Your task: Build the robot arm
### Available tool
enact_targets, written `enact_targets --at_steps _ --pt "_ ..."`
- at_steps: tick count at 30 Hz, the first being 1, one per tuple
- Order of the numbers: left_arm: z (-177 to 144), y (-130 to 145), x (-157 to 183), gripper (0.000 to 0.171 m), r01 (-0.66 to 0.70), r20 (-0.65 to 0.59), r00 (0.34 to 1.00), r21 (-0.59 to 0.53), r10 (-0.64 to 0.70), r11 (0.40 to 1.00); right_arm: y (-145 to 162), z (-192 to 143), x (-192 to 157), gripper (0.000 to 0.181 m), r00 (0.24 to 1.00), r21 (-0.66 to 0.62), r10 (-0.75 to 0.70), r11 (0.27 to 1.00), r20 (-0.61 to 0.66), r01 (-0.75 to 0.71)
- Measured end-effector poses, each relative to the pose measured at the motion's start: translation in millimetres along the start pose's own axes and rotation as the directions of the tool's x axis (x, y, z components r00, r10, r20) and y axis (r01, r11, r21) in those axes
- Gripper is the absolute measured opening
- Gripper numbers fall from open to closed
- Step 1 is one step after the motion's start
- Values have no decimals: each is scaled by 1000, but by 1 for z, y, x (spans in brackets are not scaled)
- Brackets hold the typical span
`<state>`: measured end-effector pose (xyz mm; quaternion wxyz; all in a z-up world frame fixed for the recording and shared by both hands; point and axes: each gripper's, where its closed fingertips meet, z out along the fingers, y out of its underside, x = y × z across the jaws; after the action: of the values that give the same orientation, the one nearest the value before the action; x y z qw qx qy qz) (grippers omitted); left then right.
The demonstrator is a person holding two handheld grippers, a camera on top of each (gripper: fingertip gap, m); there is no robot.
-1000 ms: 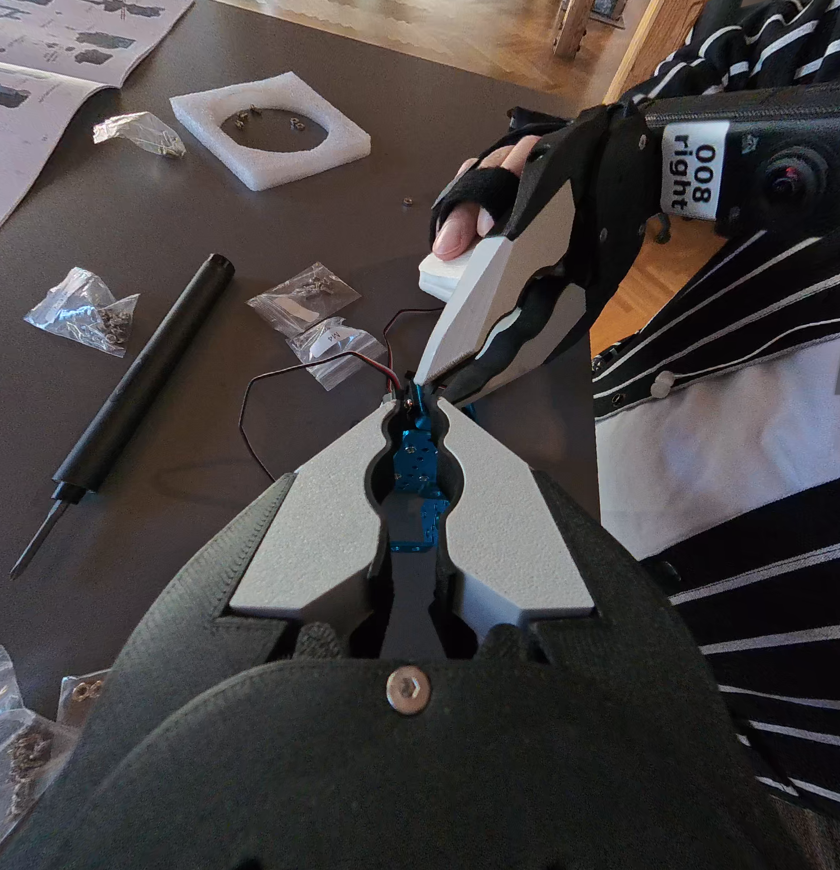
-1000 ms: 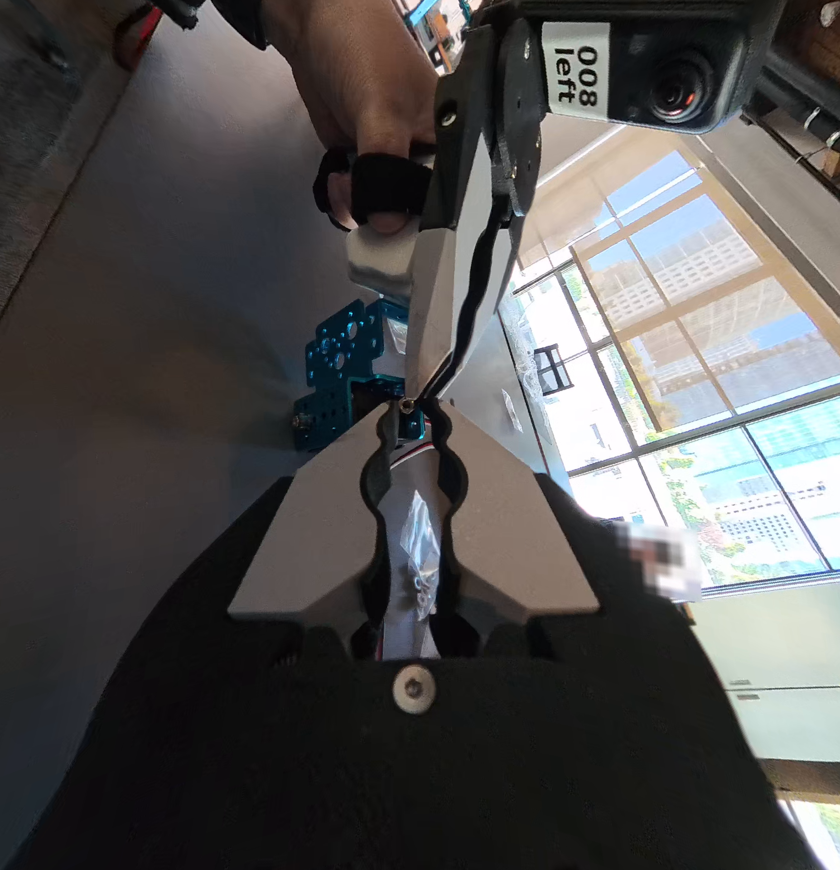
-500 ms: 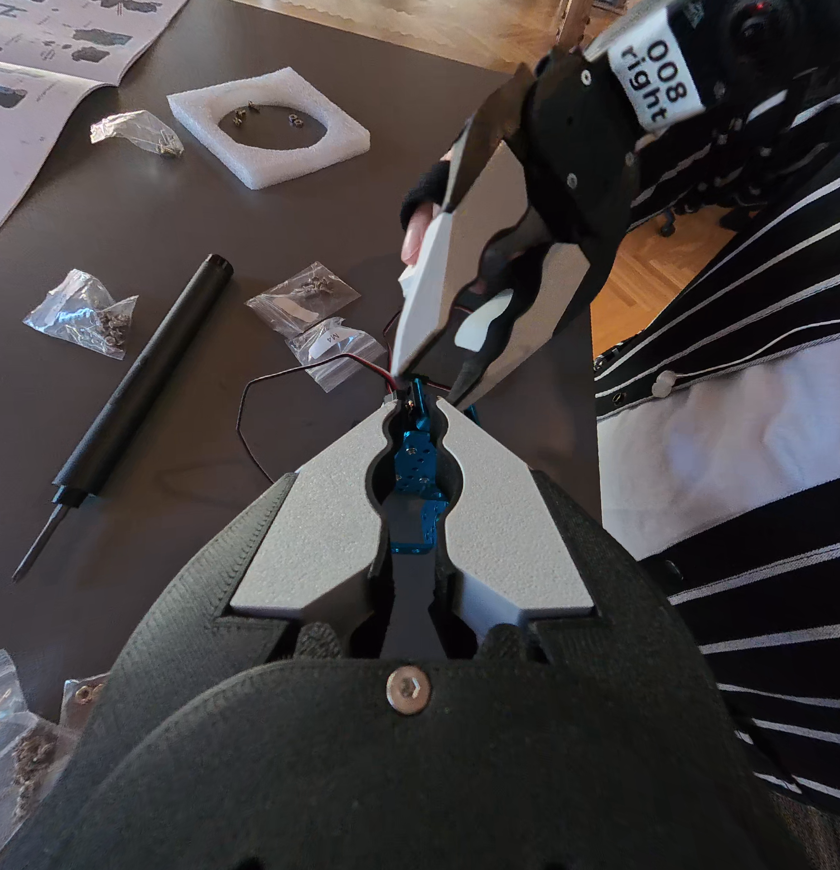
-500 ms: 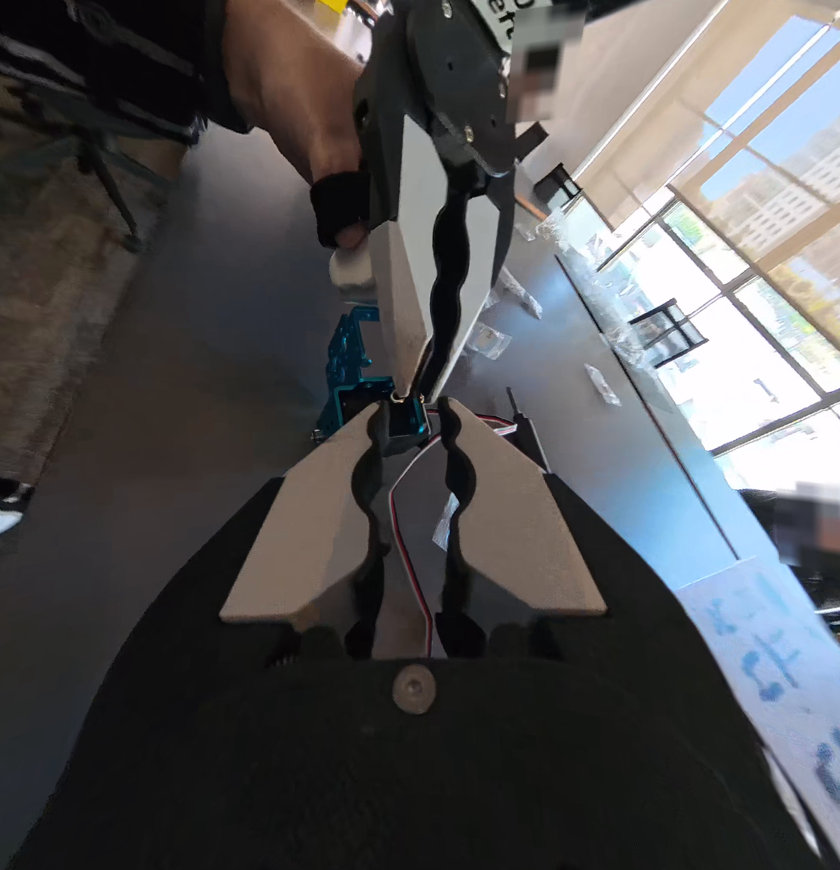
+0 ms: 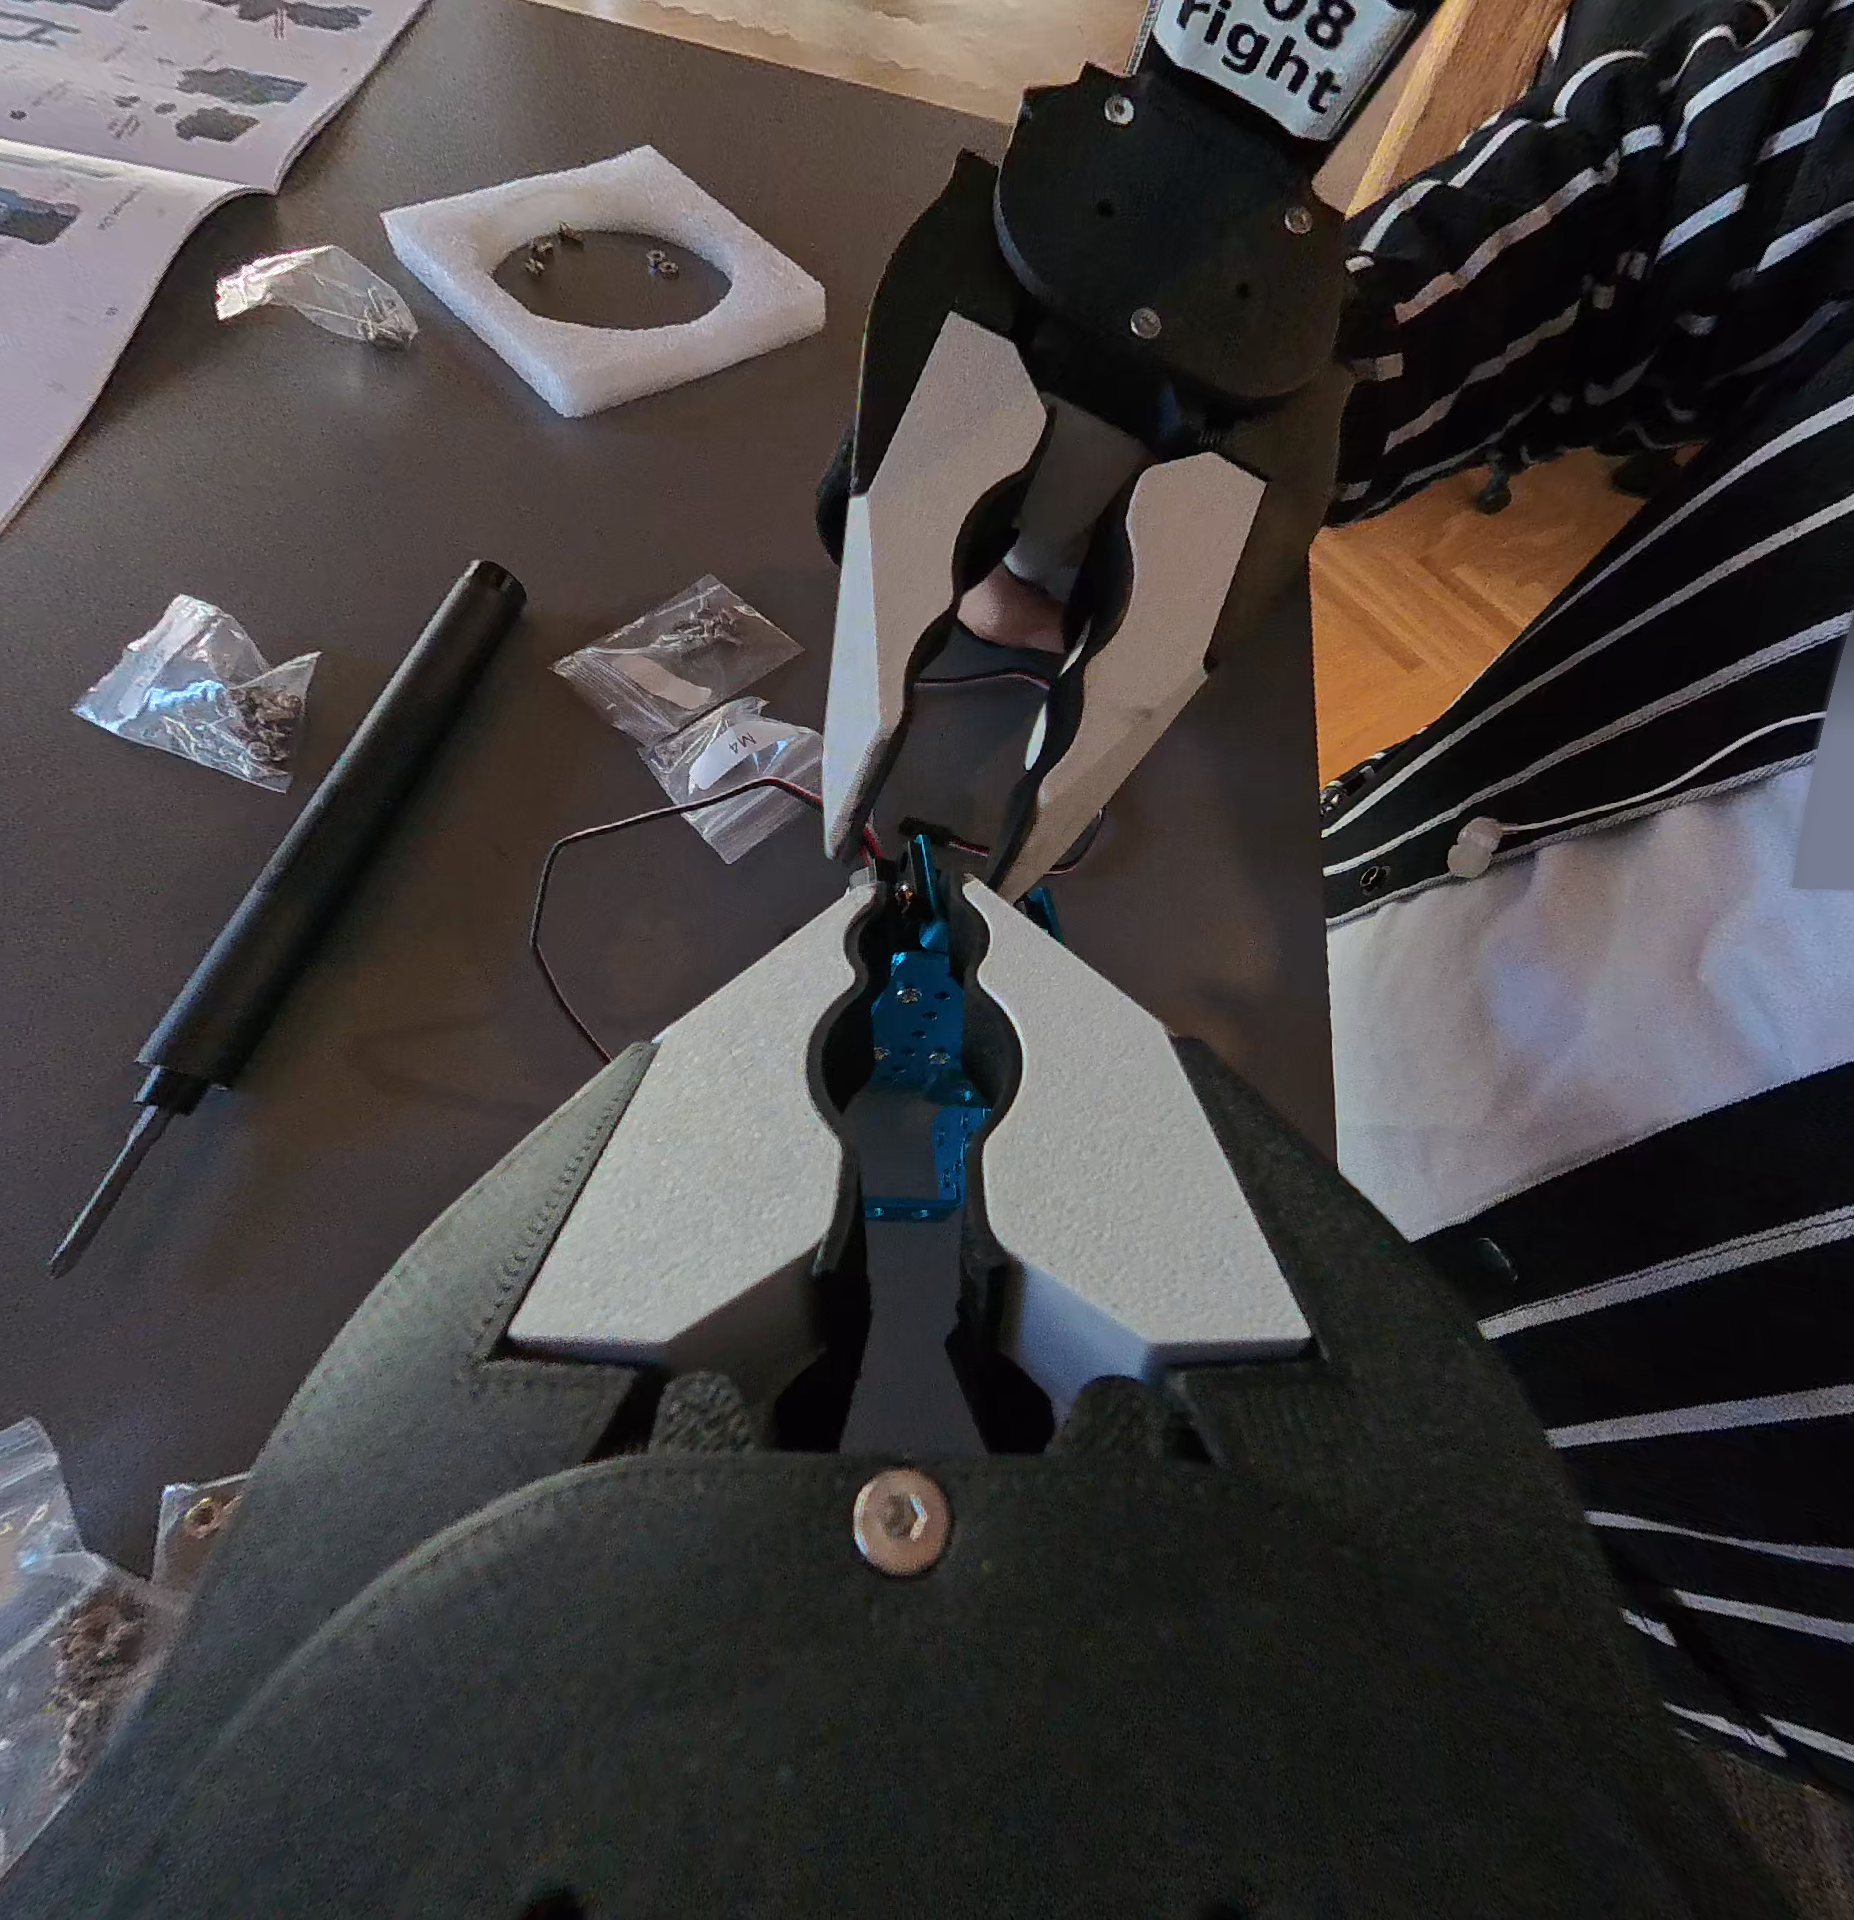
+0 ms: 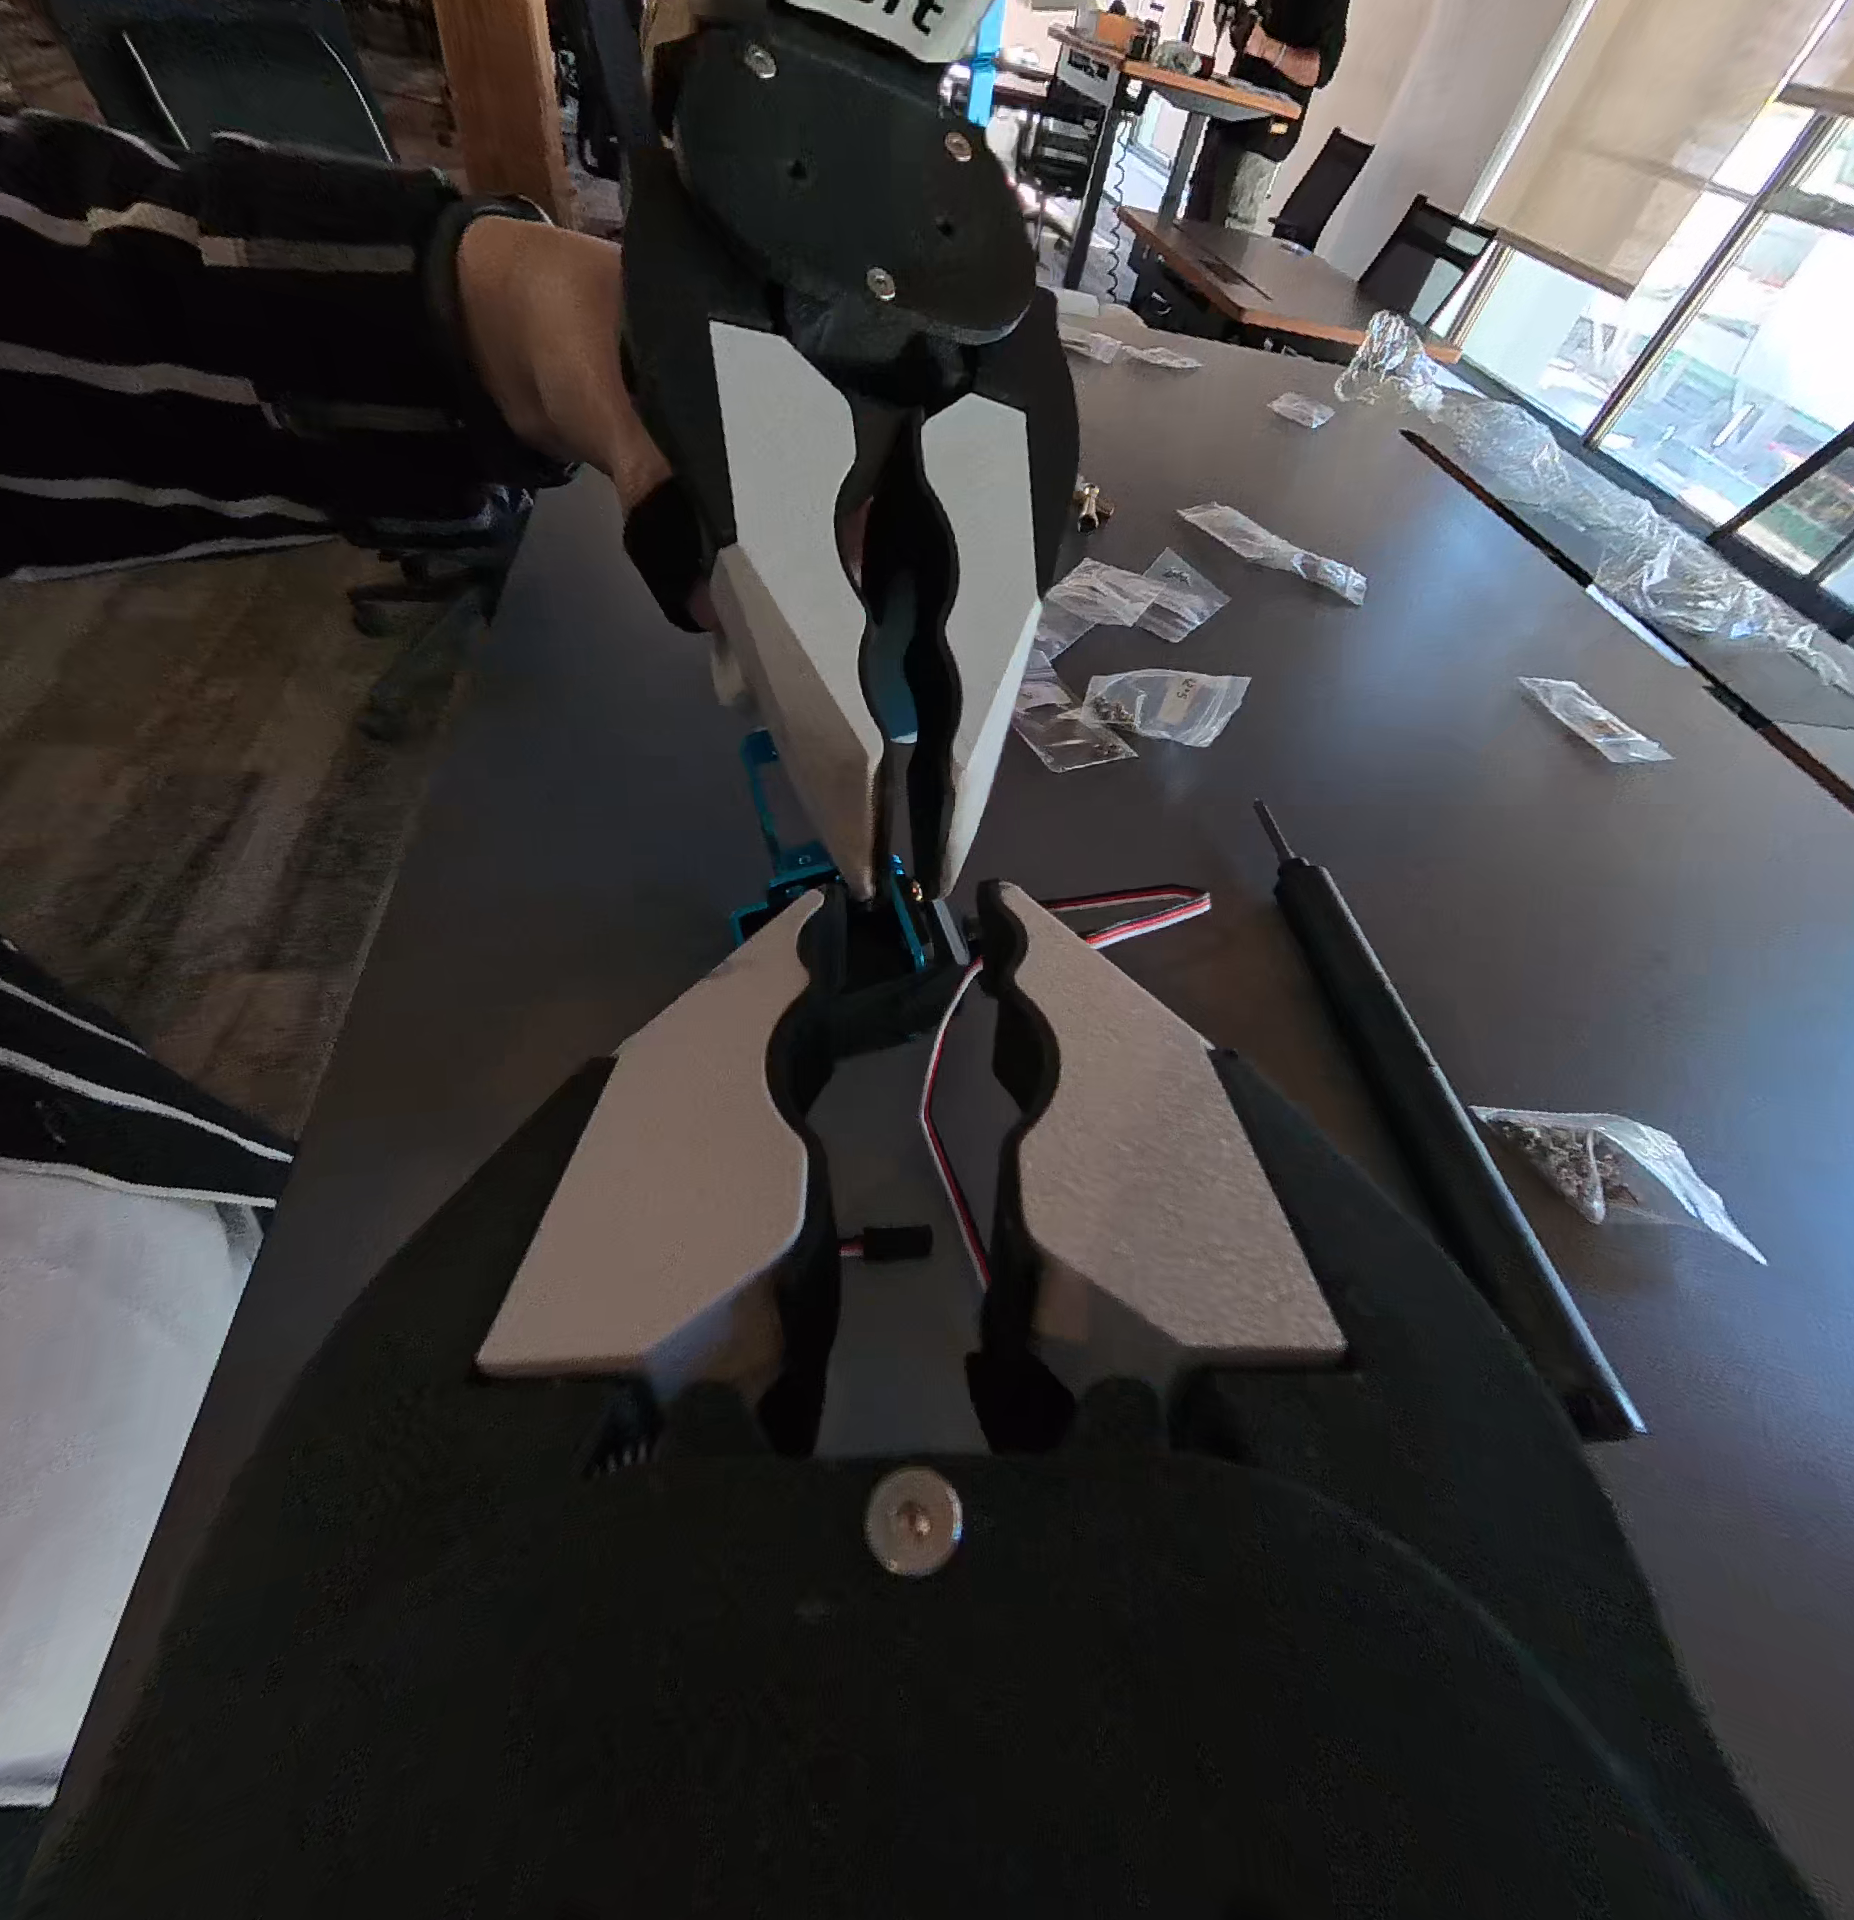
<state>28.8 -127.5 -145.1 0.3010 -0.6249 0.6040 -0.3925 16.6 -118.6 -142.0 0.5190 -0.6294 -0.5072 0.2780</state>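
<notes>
My left gripper [image 5: 918, 899] is shut on a blue metal bracket [image 5: 918, 1029] and holds it upright just above the dark table [image 5: 403, 499]. A black servo [image 6: 881, 966] sits in the bracket, with red, white and black wires [image 6: 944, 1101] trailing from it. My right gripper [image 6: 902, 904] is open, with its fingertips on either side of the servo end of the assembly. In the left wrist view the right gripper [image 5: 933, 862] comes down from above, tip to tip with the left. The left gripper also shows in the right wrist view [image 6: 902, 883], pinching the bracket [image 6: 762, 774].
A black screwdriver [image 5: 331, 831] lies left of the assembly and also shows in the right wrist view [image 6: 1422, 1091]. Small bags of screws [image 5: 206, 707] [image 6: 1162, 707], a white foam frame [image 5: 601, 281] and an open paper manual [image 5: 71, 208] lie around. A person's striped sleeve [image 5: 1629, 935] is at the table edge. The grippers are tip to tip, or close to it. Between my right fingertips and the black screwdriver [image 5: 331, 831] there is roughly 12 centimeters. It is also in sight in the right wrist view [image 6: 1392, 1039].
The right gripper has swung from a sideways tilt to face the left gripper head on. Its jaws have opened wider. The left gripper has kept still on the bracket.
</notes>
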Motion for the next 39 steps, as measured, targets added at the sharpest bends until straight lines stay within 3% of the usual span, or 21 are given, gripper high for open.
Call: enact_targets --at_steps 10,17,23,30,39 --pt "0 0 0 8 32 -21 999 8 -32 999 4 3 -1 18 999 -28 16 999 29 -15" --pt "0 -1 0 9 110 -82 991 48 -106 993 5 2 -1 16 999 -29 12 1000 32 -11" --pt "-3 -4 5 20 212 -187 963 72 -195 975 6 2 0 15 1000 -29 3 1000 29 -2" --pt "-3 0 3 16 68 -94 994 68 -62 995 6 1 0 12 999 -37 -50 998 15 51" --pt "-3 -1 4 19 121 -135 985 74 -110 990 5 1 1 15 994 -46 -105 994 -18 104"
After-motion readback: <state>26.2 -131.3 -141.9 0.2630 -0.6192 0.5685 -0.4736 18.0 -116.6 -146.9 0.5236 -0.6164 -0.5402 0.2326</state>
